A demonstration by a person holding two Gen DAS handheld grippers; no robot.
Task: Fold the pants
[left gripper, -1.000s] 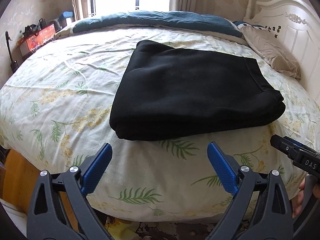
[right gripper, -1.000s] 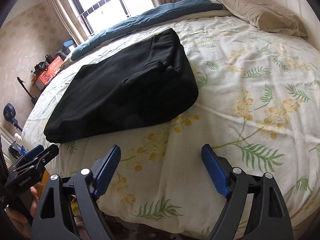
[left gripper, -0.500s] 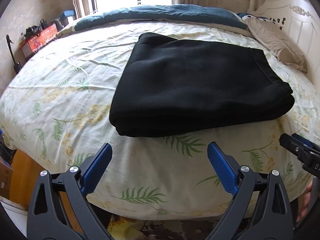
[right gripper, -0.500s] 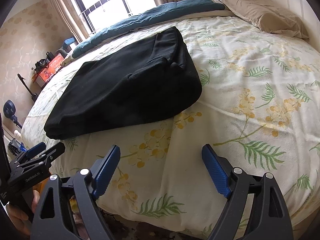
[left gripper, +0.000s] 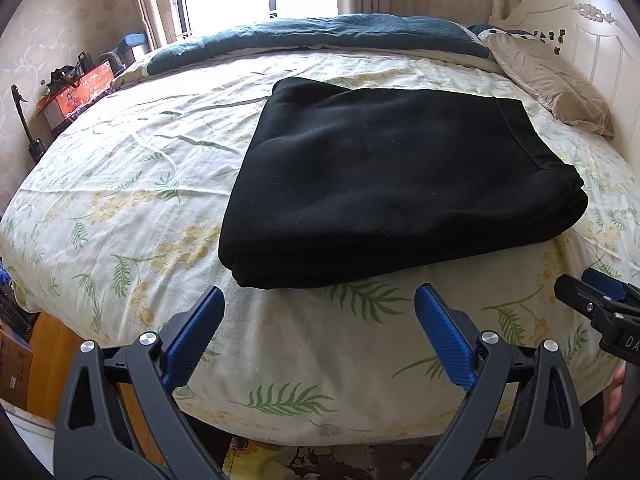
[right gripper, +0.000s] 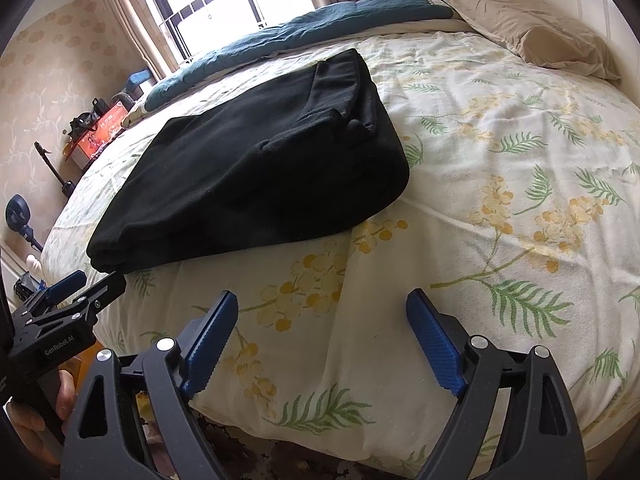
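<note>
The black pants (left gripper: 384, 184) lie folded into a thick rectangle on the flowered bedsheet (left gripper: 120, 208). They also show in the right wrist view (right gripper: 256, 184), left of centre. My left gripper (left gripper: 320, 312) is open and empty, held over the bed's near edge just in front of the pants' near fold. My right gripper (right gripper: 322, 320) is open and empty, over the sheet to the right of the pants. Each gripper shows at the edge of the other's view: the right one (left gripper: 592, 304), the left one (right gripper: 76, 292).
A beige pillow (left gripper: 552, 88) and a white headboard (left gripper: 592, 40) are at the right. A dark teal duvet (left gripper: 320, 36) lies along the far side under the window. Boxes and clutter (left gripper: 80, 88) stand left of the bed. The bed's near edge drops to a patterned floor (left gripper: 320, 456).
Both grippers have drifted slightly toward the bed, so the pants sit a little larger and nearer in both views. Both stay open and empty. The pants have not moved.
</note>
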